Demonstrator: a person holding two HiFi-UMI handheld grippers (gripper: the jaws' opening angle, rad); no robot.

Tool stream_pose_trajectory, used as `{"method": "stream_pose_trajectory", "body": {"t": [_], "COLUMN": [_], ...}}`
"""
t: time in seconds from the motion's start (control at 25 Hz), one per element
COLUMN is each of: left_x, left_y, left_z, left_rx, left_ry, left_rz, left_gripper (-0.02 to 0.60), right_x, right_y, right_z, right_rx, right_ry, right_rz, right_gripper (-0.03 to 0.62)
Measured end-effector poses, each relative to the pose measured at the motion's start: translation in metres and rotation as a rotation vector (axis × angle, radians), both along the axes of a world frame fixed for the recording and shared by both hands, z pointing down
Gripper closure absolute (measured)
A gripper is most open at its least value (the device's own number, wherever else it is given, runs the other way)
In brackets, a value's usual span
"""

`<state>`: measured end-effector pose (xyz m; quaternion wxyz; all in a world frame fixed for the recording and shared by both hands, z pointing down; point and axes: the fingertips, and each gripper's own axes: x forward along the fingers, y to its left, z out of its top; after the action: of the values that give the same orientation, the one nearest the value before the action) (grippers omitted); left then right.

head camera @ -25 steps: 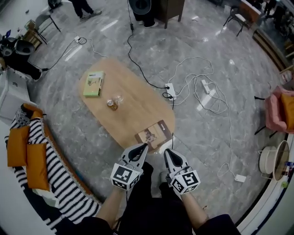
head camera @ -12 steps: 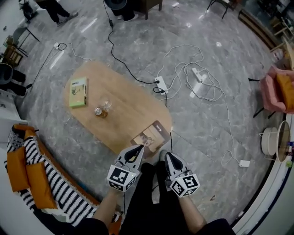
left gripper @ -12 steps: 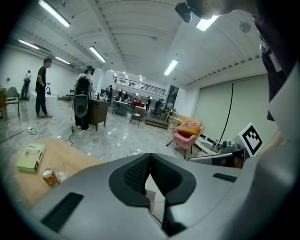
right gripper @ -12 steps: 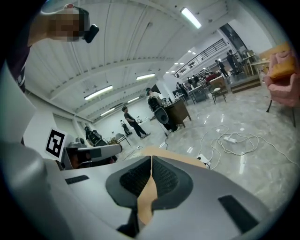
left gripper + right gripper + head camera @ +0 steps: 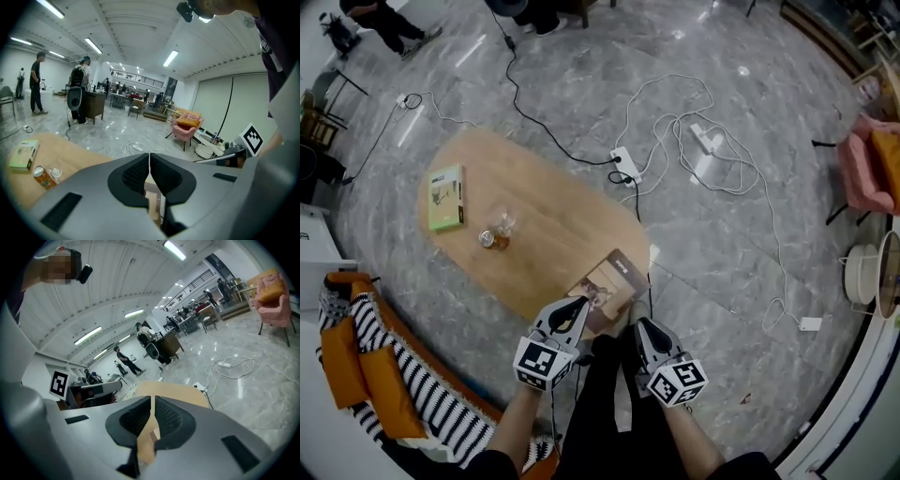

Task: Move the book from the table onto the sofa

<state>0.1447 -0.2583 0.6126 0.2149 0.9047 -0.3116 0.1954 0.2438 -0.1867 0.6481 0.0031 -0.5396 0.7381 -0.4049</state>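
A brown book (image 5: pixel 609 278) lies at the near end of the oval wooden table (image 5: pixel 548 202) in the head view. My left gripper (image 5: pixel 578 305) is shut and empty, its tip over the book's near-left edge. A little to the right, off the table's end and over the person's dark trousers, my right gripper (image 5: pixel 639 326) is shut and empty too. The sofa (image 5: pixel 403 394), with a striped blanket and orange cushions, is at the lower left. In the left gripper view the jaws (image 5: pixel 149 161) meet above the table (image 5: pixel 70 150). The right gripper view shows its jaws (image 5: pixel 153 404) closed before the table (image 5: pixel 173 391).
A green book (image 5: pixel 446 198) lies at the table's far left end, with a can and a glass (image 5: pixel 493 234) near the middle. Cables and power strips (image 5: pixel 623 164) sprawl over the marble floor behind the table. A pink armchair (image 5: pixel 872 169) stands at the right.
Both grippers have come down toward the table's near end, still shut. The left tip now overlaps the brown book's edge in the head view; the table has slid up and left in view.
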Motion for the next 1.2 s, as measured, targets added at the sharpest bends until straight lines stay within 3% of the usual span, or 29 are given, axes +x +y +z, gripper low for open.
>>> {"method": "stream_pose_trajectory", "body": {"t": [0.36, 0.68, 0.96, 1.2], "left_x": [0.004, 0.01, 0.013, 0.014], "left_y": [-0.02, -0.03, -0.037, -0.033], "left_z": [0.12, 0.227, 0.286, 0.307], "left_rx": [-0.097, -0.181, -0.268, -0.382], "left_ry": [-0.087, -0.15, -0.182, -0.182], "left_rz": [0.069, 0.142, 0.251, 0.371], "left_gripper": [0.563, 0.462, 0.382, 0.38], "right_x": [0.012, 0.017, 0.012, 0.011], "right_y": [0.0, 0.003, 0.009, -0.006], "right_z": [0.116, 0.218, 0.267, 0.285], "right_rx": [-0.147, -0.291, -0.346, -0.356], "right_ry": [-0.105, -0.194, -0.294, -0.389], "right_rz": [0.053, 0.113, 0.124, 0.173], "right_gripper": [0.568, 0.518, 0.435, 0.387]}}
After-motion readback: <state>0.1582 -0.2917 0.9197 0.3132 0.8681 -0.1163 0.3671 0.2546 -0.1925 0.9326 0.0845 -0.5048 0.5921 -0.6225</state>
